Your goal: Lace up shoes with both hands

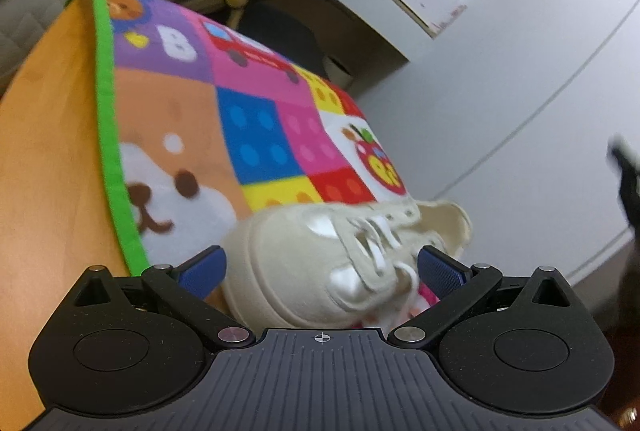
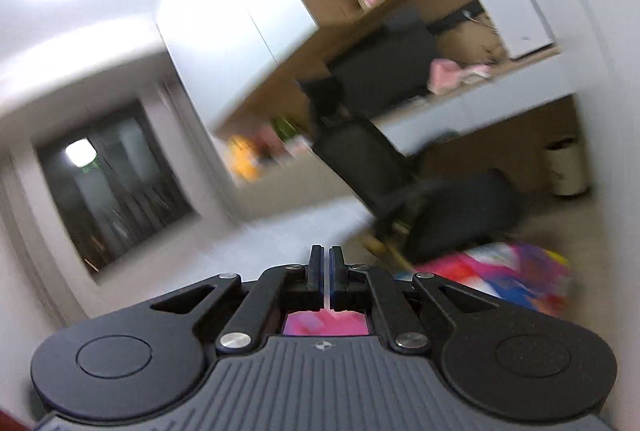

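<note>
Orange wooden surface (image 1: 52,159) carries a bright patchwork cartoon play mat with a green border (image 1: 248,119); the beige canvas low-top shoe with white flat laces (image 1: 320,263) lies on the mat, tipped on its side, toe toward the left tool

Left tool (image 1: 322,267): blue pads spread wide either side of the shoe's forefoot, one pad (image 1: 202,271) beside the toe, the other by the eyelet row; can't confirm either pad presses, so read it as bracketing, not clamping

Right tool (image 2: 325,271): jaws nearly together with a thin pale strip in the slit; looks like the lace, too blurred to be sure. It's aimed out at the room, mat only at the lower edge of its view

Judgement: step is drawing lace through an eyelet. To do it well:
- close left on the shoe before tension comes on, else it skids on the mat
- pull along the eyelet axis, not across
- ease off as slack runs out, keep the pinch firm
</note>
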Tool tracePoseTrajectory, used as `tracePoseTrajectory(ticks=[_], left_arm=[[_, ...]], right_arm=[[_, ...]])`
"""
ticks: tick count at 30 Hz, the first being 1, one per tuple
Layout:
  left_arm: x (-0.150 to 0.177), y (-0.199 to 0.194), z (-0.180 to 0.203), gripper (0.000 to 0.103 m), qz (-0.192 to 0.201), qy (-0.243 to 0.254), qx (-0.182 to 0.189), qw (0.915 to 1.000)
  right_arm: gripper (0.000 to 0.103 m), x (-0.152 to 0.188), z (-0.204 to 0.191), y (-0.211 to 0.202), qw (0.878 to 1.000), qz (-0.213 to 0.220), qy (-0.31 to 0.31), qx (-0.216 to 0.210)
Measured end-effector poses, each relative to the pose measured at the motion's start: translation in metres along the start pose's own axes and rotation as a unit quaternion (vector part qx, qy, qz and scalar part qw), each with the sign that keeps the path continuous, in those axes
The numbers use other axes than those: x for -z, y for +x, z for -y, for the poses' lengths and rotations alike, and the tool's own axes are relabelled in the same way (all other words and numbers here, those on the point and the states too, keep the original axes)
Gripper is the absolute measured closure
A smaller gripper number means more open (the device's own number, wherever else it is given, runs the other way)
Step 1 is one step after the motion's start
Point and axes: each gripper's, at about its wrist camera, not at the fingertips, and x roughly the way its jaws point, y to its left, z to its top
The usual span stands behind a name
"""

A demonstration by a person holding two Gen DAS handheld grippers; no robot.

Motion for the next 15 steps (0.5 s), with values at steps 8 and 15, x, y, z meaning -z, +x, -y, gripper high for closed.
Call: tracePoseTrajectory(ticks=[8,15], left_arm=[[-0.011,-0.03,0.002,0.0,0.084,0.007,-0.024,0.9962],[0.012,-0.079,0.002,0.0,0.13,0.051,-0.124,0.9825]], right_arm=[[0.07,0.123,-0.068,0.081,0.961,-0.246,-0.109,-0.063],[0.07,0.212,-0.156,0.139,0.876,-0.36,-0.26,-0.188]])
